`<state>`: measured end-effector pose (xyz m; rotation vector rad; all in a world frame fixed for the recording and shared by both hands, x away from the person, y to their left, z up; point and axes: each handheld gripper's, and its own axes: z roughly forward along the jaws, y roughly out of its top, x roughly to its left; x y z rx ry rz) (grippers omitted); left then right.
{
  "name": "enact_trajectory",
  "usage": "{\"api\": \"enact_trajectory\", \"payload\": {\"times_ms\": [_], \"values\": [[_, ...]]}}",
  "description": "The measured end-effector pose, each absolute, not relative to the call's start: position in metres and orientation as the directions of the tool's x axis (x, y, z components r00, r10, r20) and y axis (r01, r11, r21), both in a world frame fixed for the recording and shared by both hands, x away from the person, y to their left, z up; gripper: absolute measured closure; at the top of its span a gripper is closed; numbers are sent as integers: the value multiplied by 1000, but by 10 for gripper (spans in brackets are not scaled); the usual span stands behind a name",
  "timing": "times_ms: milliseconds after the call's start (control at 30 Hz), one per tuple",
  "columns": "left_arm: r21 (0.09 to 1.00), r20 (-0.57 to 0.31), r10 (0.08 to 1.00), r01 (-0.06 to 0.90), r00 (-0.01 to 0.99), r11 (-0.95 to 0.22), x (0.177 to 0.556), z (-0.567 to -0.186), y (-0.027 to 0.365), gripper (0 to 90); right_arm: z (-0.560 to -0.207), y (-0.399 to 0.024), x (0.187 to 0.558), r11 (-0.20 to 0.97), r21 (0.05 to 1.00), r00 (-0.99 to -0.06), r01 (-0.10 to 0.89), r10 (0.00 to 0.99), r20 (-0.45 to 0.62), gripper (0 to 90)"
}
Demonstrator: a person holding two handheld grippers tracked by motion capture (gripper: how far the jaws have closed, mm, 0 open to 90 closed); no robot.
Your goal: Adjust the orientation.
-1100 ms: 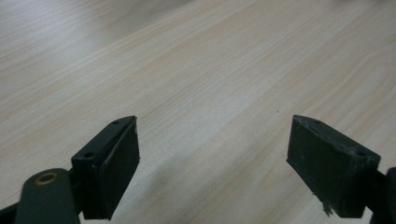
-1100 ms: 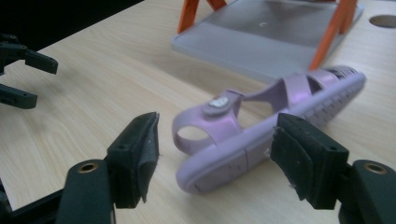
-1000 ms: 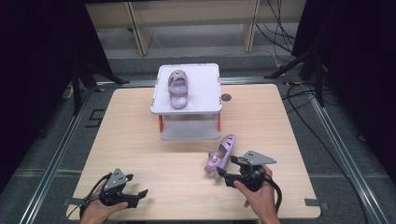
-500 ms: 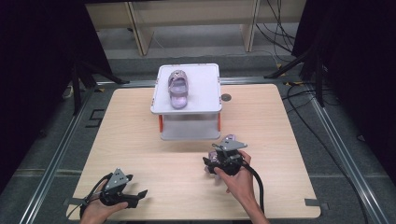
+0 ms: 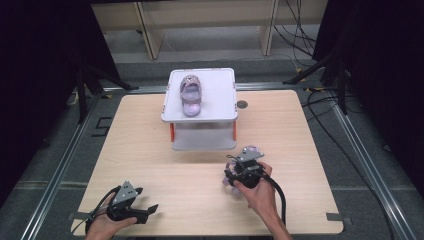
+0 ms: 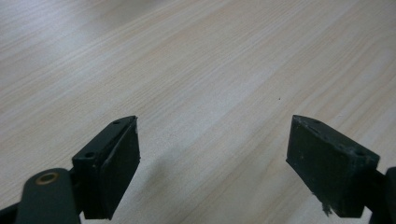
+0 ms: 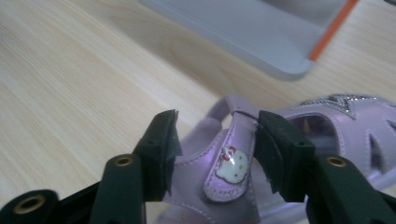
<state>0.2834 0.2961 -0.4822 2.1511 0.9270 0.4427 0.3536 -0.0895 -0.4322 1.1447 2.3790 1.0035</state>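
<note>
One lilac child's sandal (image 5: 191, 95) lies flat on top of the white stand (image 5: 220, 97) at the far middle of the wooden table (image 5: 150, 145), its length running away from the person. The second sandal (image 7: 289, 140) lies on the table just in front of the stand, toward the right; it is glossy purple with cut-out openings, a glittery star trim and a strap bearing a small white cat-face badge (red bow). That strap sits between the jaws of the right gripper (image 7: 215, 149).
</note>
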Motion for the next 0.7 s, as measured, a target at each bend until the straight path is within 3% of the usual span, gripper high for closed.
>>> {"api": "enact_trajectory", "payload": {"times_ms": [100,267,400,700], "values": [[743,22,728,477,685,-471,284,-482,295,167,-432,-110,349,419,700,-611,579,791,31,582],[750,23,726,468,688,-468,284,-483,295,167,-437,-132,346,410,699,-603,586,797,38,646],[752,-10,741,493,671,-437,282,-484,293,167,-438,-136,344,411,692,-597,593,801,36,653],[743,22,730,478,683,-470,283,-483,295,167,-439,-143,342,446,675,-597,588,802,-9,695]]}}
